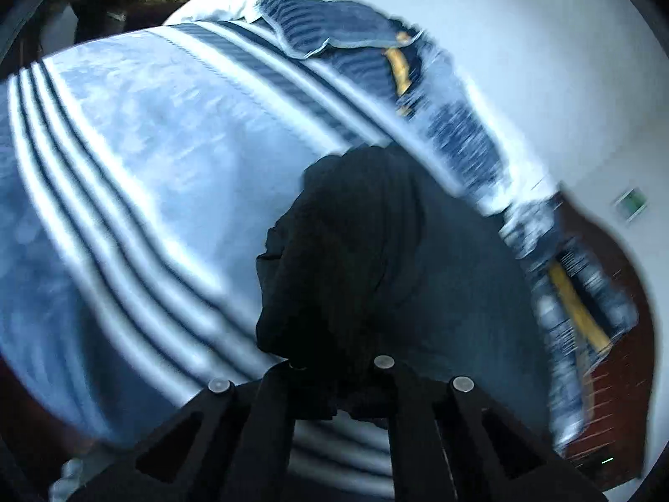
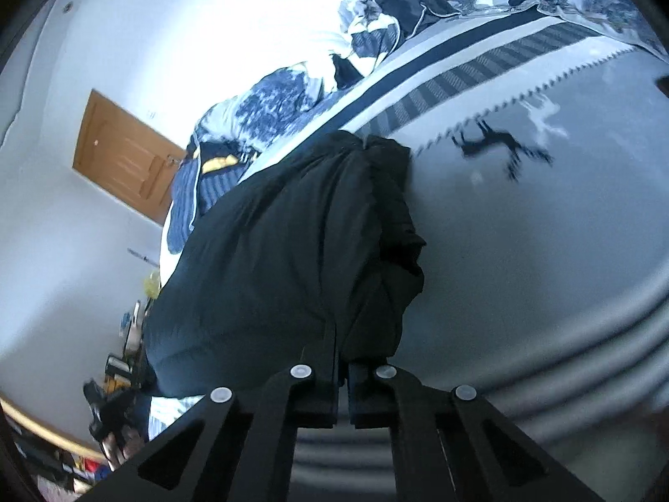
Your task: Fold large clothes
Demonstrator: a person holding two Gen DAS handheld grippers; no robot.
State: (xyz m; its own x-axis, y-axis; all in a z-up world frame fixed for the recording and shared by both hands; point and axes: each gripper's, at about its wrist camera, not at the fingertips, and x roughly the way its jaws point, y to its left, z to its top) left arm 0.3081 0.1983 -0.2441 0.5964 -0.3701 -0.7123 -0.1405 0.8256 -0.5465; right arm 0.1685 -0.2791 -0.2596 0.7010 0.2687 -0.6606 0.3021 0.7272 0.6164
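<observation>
A large dark garment (image 1: pixel 363 251) hangs in folds over the light blue striped bed cover (image 1: pixel 138 159). My left gripper (image 1: pixel 338 380) is shut on the dark garment's edge, which bunches between the fingers. In the right wrist view the same dark garment (image 2: pixel 292 251) spreads wide in front of the camera. My right gripper (image 2: pixel 343 359) is shut on its edge, jaws nearly together with cloth pinched between them. Both views are tilted, and the left wrist view is motion blurred.
A rumpled blue-and-white duvet (image 1: pixel 460 134) with yellow trim lies along the bed's far side and also shows in the right wrist view (image 2: pixel 284 100). A wooden door (image 2: pixel 125 154) stands in the white wall. Cluttered shelves (image 2: pixel 104 418) sit low left.
</observation>
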